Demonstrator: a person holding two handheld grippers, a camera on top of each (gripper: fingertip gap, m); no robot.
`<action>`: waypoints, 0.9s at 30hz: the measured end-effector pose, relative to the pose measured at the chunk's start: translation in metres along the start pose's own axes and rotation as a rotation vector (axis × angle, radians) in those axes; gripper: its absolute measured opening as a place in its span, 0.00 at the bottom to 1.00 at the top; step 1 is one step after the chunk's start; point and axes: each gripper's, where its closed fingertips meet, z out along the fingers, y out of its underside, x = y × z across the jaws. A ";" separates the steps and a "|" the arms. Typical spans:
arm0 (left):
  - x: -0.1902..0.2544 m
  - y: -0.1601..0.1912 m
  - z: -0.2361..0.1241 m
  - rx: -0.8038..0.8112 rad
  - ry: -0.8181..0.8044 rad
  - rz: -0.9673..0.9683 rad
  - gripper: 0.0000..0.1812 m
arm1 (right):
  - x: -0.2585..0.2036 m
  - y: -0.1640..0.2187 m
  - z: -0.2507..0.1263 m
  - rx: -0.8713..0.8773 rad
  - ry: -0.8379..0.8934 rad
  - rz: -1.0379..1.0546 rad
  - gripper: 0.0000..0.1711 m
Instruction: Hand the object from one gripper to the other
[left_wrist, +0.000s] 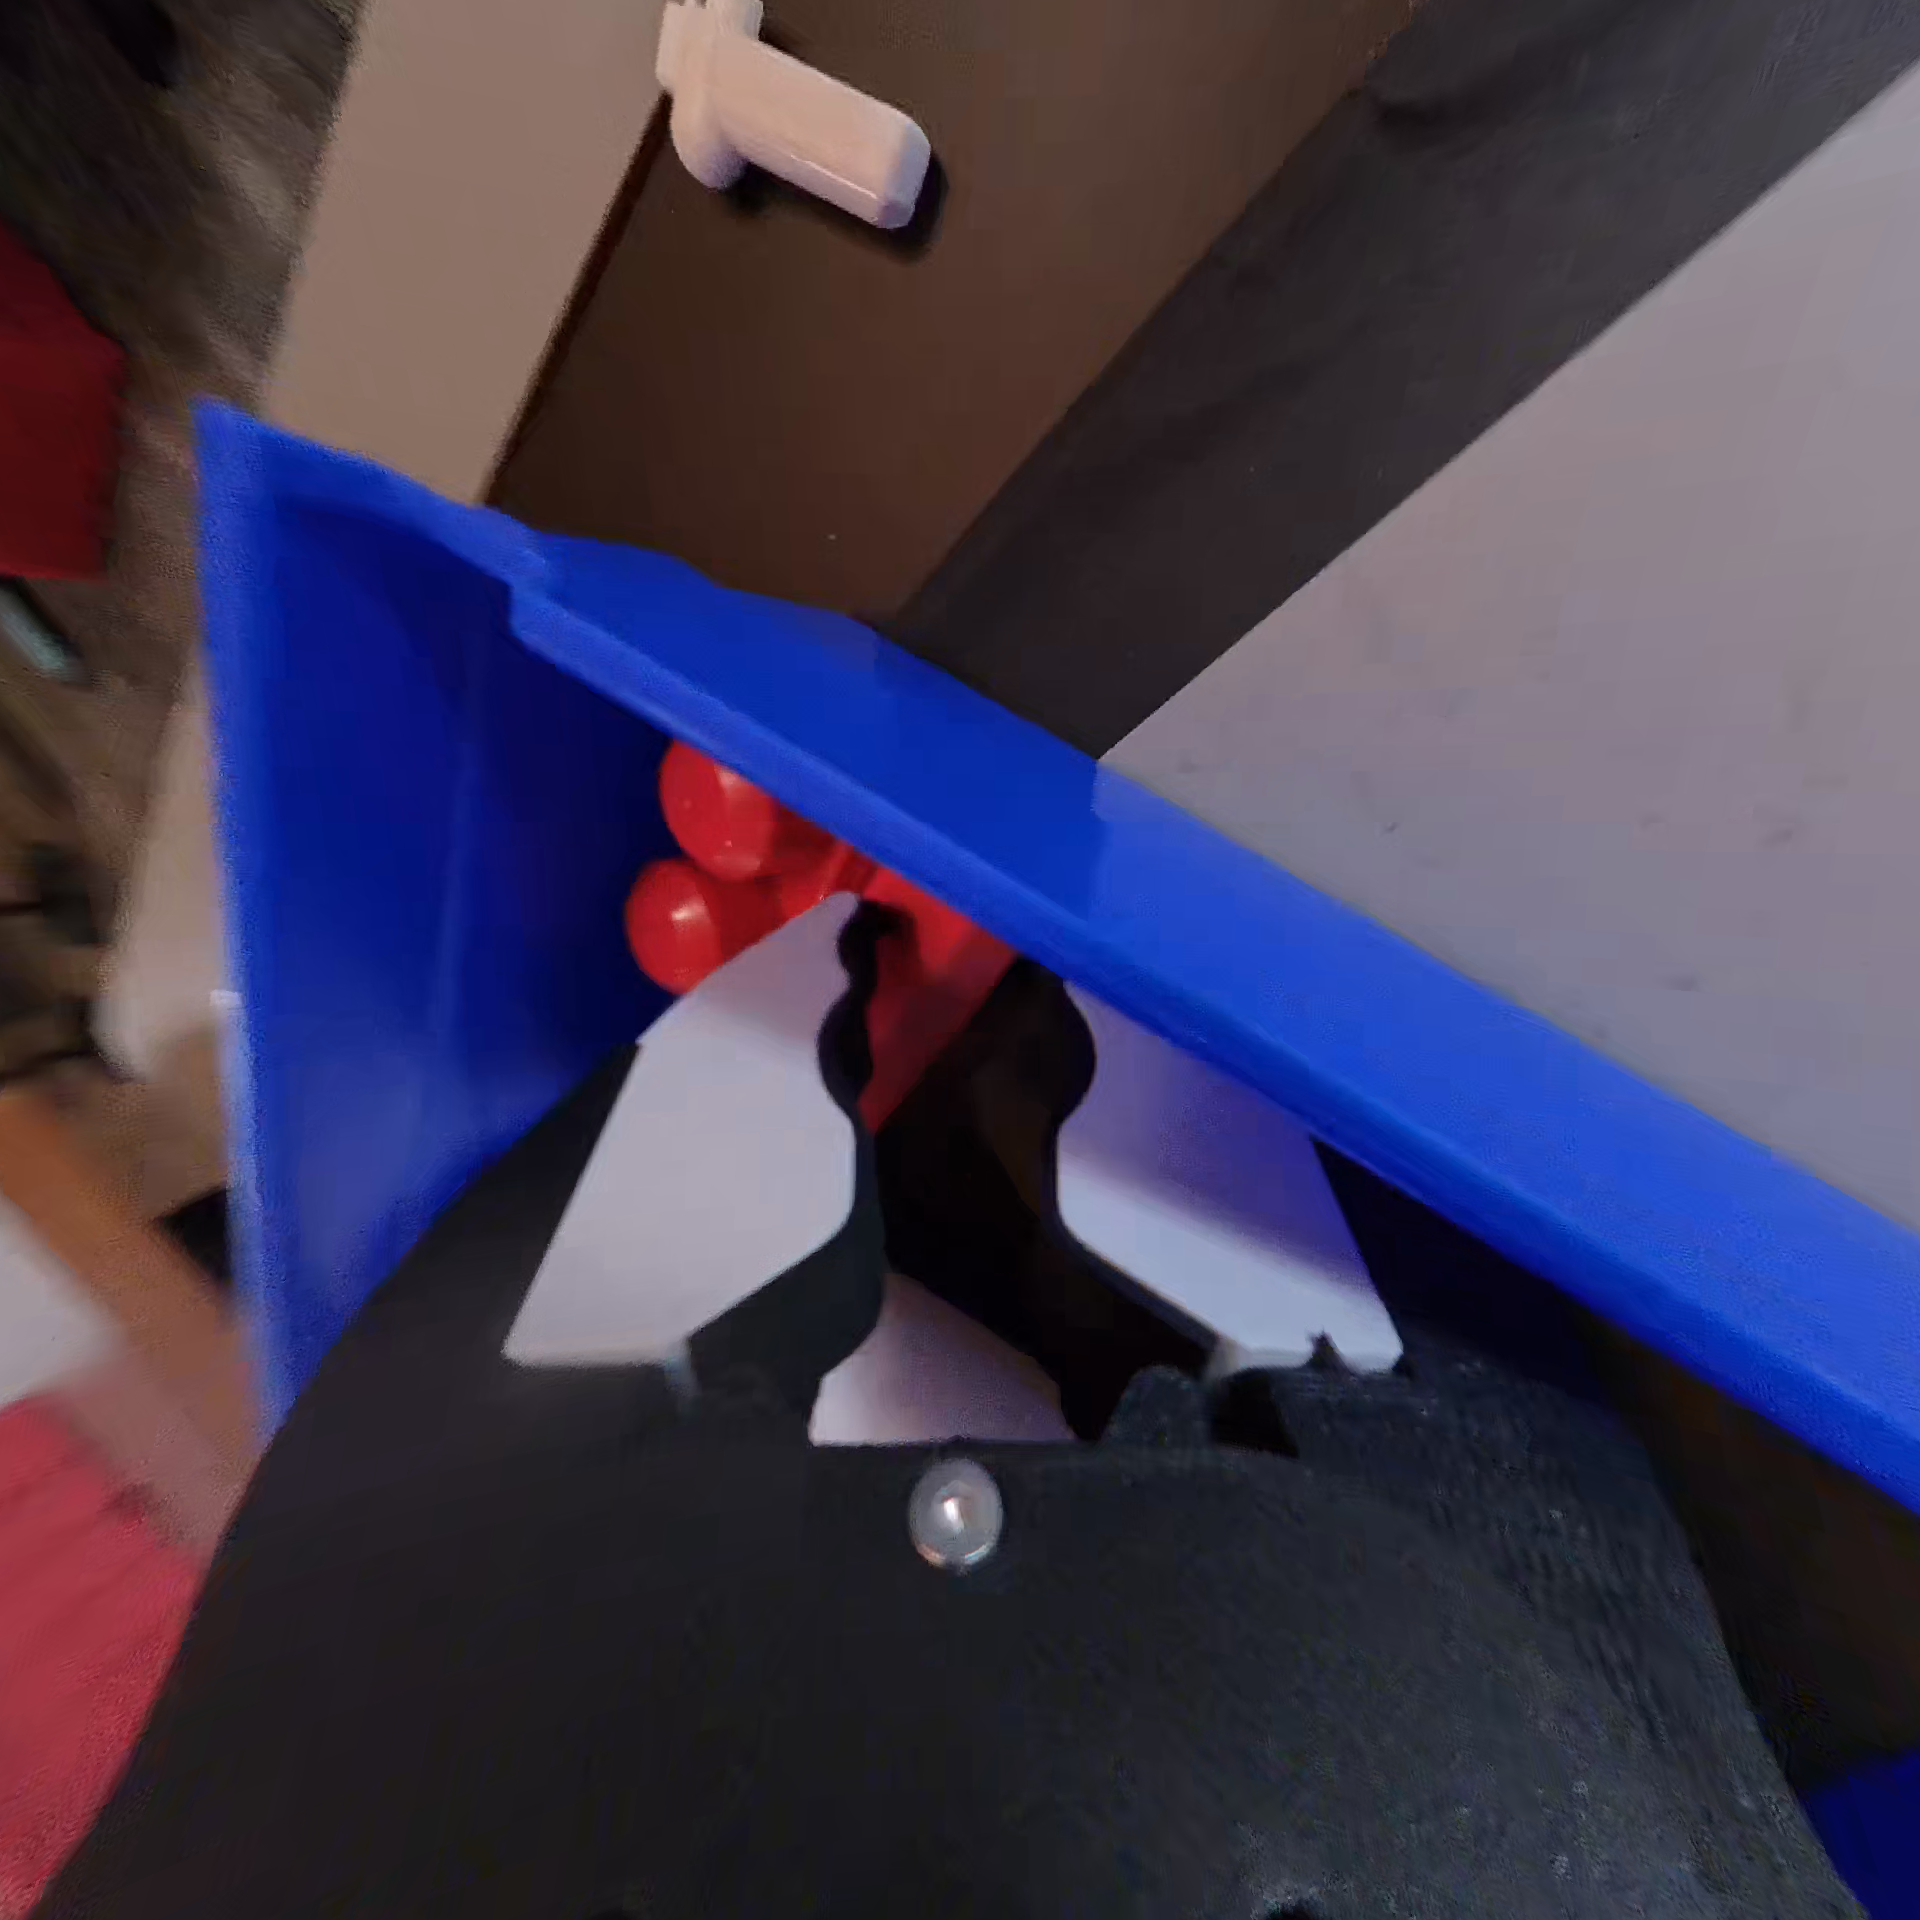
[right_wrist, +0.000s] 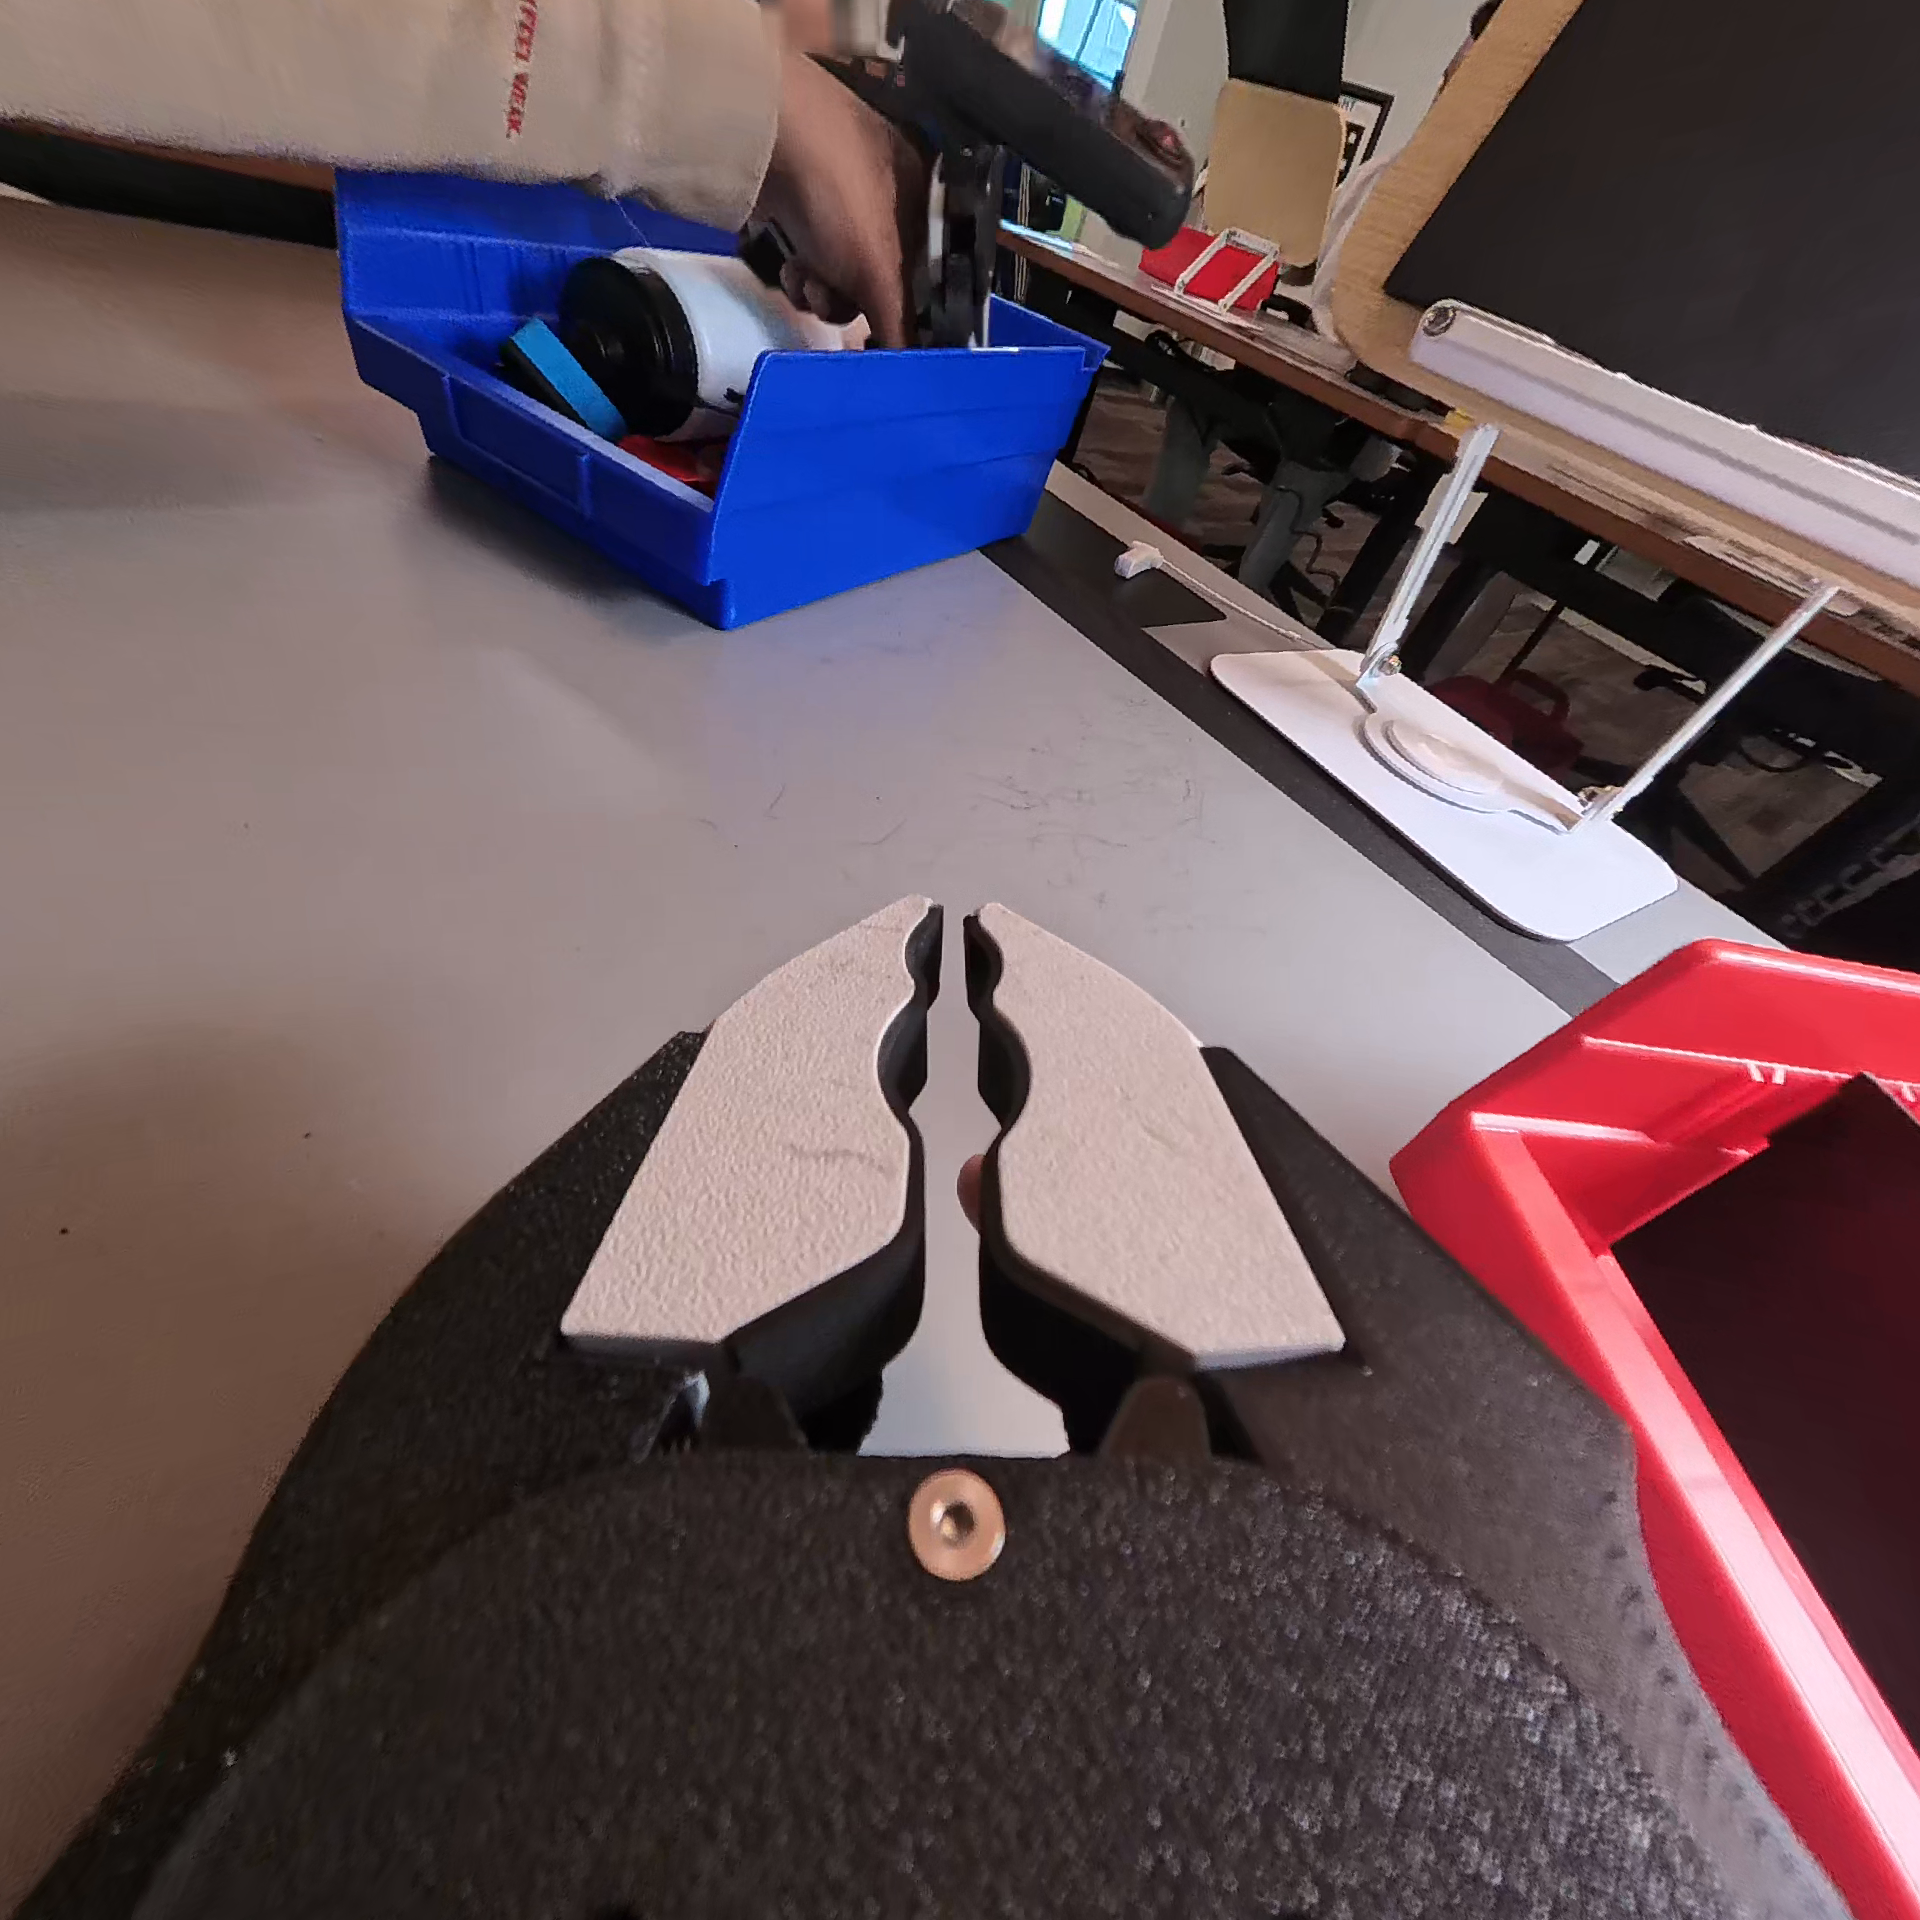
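**Left gripper in blue bin, pinching red part**

Left hand-held gripper reaching into blue plastic bin, clamping glossy red knobbed plastic object. Right hand-held gripper hovering over grey tabletop, nearly closed, holding nothing, beside red plastic bin.

Grey table; wooden desks behind; bright window.

Glossy blue plastic bin, shiny red plastic bin, matt grey tabletop, rough-textured grey fingers
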 end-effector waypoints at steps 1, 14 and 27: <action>-0.004 0.000 -0.005 -0.008 -0.060 0.060 0.13 | 0.000 0.000 0.000 -0.002 0.004 -0.007 0.02; 0.016 -0.027 -0.227 0.855 -0.007 -0.108 0.09 | 0.001 -0.006 -0.004 0.036 -0.001 0.040 0.02; 0.228 -0.016 -0.446 2.039 1.203 -0.241 0.09 | 0.000 -0.270 -0.040 0.735 -0.337 0.453 0.32</action>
